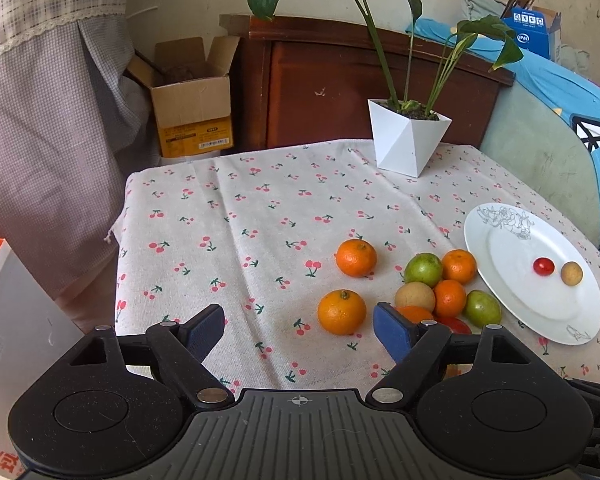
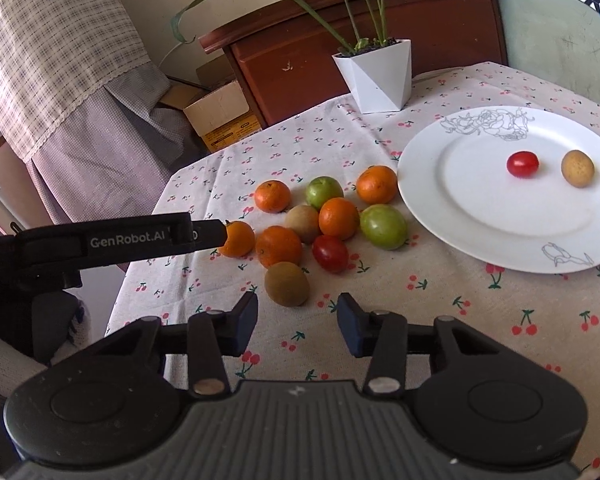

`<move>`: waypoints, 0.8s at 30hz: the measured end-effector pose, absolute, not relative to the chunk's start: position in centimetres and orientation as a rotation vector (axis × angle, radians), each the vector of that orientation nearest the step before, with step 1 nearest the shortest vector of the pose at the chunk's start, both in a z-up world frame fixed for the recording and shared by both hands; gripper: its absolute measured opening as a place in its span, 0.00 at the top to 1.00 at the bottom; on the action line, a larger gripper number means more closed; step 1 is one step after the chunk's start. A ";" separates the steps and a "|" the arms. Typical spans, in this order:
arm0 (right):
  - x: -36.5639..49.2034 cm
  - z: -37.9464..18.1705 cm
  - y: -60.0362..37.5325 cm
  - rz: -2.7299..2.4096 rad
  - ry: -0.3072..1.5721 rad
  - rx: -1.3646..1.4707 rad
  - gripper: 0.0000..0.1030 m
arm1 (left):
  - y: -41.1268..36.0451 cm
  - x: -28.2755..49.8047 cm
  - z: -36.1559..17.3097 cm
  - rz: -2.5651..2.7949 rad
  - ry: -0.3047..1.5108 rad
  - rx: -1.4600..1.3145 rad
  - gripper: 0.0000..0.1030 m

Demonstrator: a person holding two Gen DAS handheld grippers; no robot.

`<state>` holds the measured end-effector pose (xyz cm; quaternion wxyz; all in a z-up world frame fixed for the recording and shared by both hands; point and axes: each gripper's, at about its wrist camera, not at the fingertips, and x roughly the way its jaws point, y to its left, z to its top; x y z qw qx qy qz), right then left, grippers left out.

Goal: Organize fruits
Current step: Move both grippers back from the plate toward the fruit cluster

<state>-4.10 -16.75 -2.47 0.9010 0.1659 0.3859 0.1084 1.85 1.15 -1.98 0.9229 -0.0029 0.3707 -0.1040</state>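
Left claw: black two-finger claw with blue pads, lower middle of the left wrist view; fingers spread wide, released, nothing between the pads. One round orange mandarin lies just beyond the gap, not touched.
Right claw: same black build, blue pads, lower middle of the right wrist view; fingers partly apart, released, grasping nothing. A brown fuzzy kiwi-like fruit sits on the cloth just above the gap, clear of both pads.
Desk: covered by a white cloth printed with red cherries.
Fruit cluster: centre of the right wrist view, left of the plate; mandarins, two green round fruits, a red tomato-like fruit and a tan round fruit, most touching neighbours.
Outlier: a second mandarin sits apart, upper left of the cluster in the left wrist view.
Plate: white round plate with grey line-drawn flowers, right side of frame; holds a small red cherry tomato and a small tan round fruit, near each other, not touching.
Far edge: white faceted plant pot with long green leaves, upper middle.
Background: open cardboard box, upper left, beside a dark wooden cabinet.
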 end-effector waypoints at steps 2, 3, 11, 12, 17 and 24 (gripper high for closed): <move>-4.0 -2.5 -16.4 0.227 0.793 0.329 0.58 | 1.2 1.9 -2.1 -0.218 0.756 -0.006 0.27; -4.0 -2.5 -16.2 0.225 0.789 0.320 0.58 | 1.1 2.0 -2.1 -0.222 0.754 -0.006 0.28; -3.6 -2.8 -15.4 0.213 0.768 0.270 0.66 | -0.2 2.2 -2.6 -0.273 0.746 0.030 0.39; -3.5 -2.8 -15.3 0.214 0.767 0.270 0.68 | -0.3 2.3 -2.7 -0.275 0.748 0.032 0.39; -3.4 -3.0 -15.2 0.215 0.757 0.267 0.73 | -0.8 2.7 -3.3 -0.282 0.765 0.028 0.47; -3.3 -3.0 -15.3 0.216 0.757 0.270 0.75 | -1.2 2.9 -3.9 -0.287 0.778 0.027 0.63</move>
